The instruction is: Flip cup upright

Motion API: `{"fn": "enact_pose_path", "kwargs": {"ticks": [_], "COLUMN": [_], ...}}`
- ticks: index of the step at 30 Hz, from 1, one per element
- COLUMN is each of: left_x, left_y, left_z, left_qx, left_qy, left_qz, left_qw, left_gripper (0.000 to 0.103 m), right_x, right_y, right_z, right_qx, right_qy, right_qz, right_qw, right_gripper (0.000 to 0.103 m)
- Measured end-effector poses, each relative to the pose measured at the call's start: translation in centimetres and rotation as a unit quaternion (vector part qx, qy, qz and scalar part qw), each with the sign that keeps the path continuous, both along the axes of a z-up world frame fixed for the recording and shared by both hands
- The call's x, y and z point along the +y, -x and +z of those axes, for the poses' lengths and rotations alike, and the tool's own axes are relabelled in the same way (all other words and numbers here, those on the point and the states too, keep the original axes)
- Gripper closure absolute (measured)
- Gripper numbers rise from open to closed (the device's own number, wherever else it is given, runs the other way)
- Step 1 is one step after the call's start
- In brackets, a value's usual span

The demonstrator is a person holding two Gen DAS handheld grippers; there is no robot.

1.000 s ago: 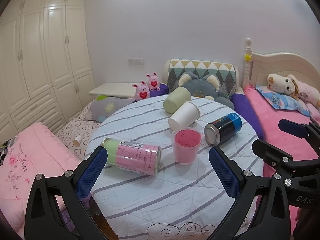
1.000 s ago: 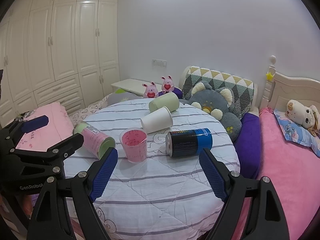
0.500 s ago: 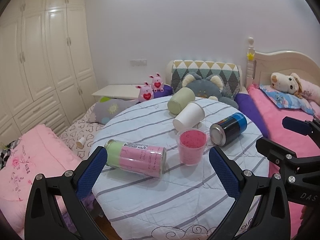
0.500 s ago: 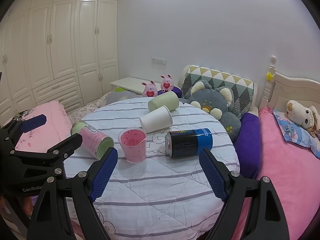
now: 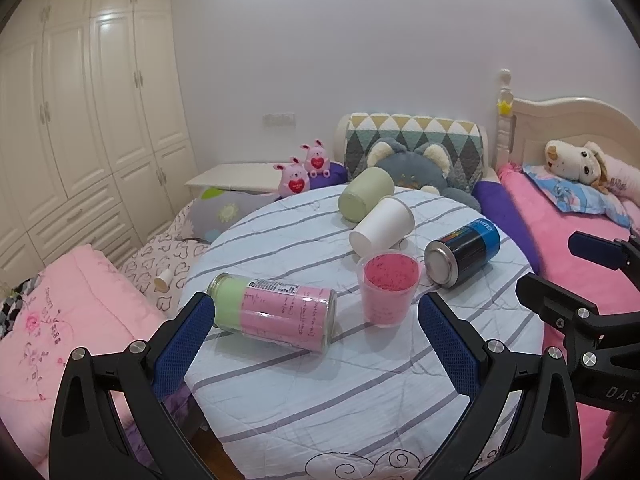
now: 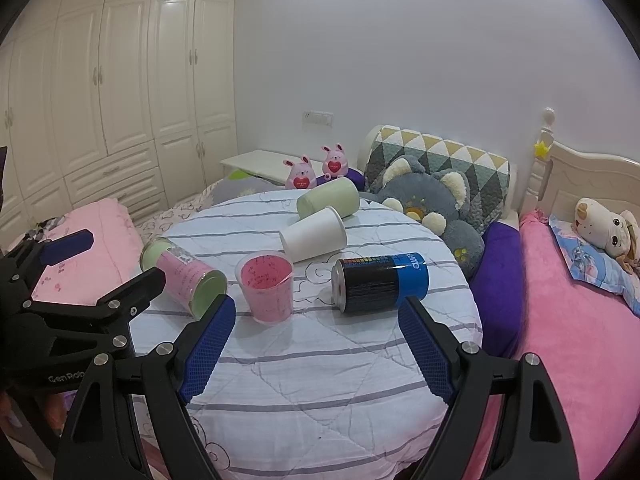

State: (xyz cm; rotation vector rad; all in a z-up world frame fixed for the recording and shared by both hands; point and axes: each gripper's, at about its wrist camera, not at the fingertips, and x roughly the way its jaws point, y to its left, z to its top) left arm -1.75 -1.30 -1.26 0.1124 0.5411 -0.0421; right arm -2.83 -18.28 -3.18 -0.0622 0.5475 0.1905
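Observation:
A round table [image 5: 360, 380] under a striped cloth holds several containers. A white paper cup [image 5: 382, 225] [image 6: 314, 234] lies on its side. A pale green cup [image 5: 365, 194] [image 6: 329, 202] lies on its side behind it. A pink plastic cup [image 5: 387, 287] [image 6: 266, 286] stands upright. A pink and green jar [image 5: 276, 312] [image 6: 182, 276] and a black and blue can [image 5: 464, 252] [image 6: 380, 282] lie on their sides. My left gripper [image 5: 316, 344] is open and empty before the jar. My right gripper [image 6: 316, 344] is open and empty before the pink cup and can.
A bed [image 6: 580, 320] with pink covers and a plush dog [image 6: 604, 226] lies to the right. A grey plush bear [image 6: 432, 196] and two pink bunnies [image 6: 316, 166] sit behind the table. Pink bedding [image 5: 60, 320] lies left. White wardrobes [image 6: 100, 80] line the left wall.
Both grippers have drifted slightly toward the table, so the objects sit a little lower and nearer in view. Both stay open. Nothing on the table has moved.

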Motion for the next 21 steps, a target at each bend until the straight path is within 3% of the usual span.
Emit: {"fn": "enact_pose_path", "kwargs": {"ticks": [21], "left_x": [0.3], "left_y": [-0.9], "left_z": [-0.6], "left_qx": [0.011], "left_qy": [0.002], "left_qz": [0.0], "left_qw": [0.9999], "left_gripper": [0.0], "right_x": [0.6], "right_y": [-1.7], "right_z": [-0.8], "right_qx": [0.022], "right_qy": [0.008], "right_qz": [0.002], "right_qw": [1.0], "right_gripper": [0.018]}}
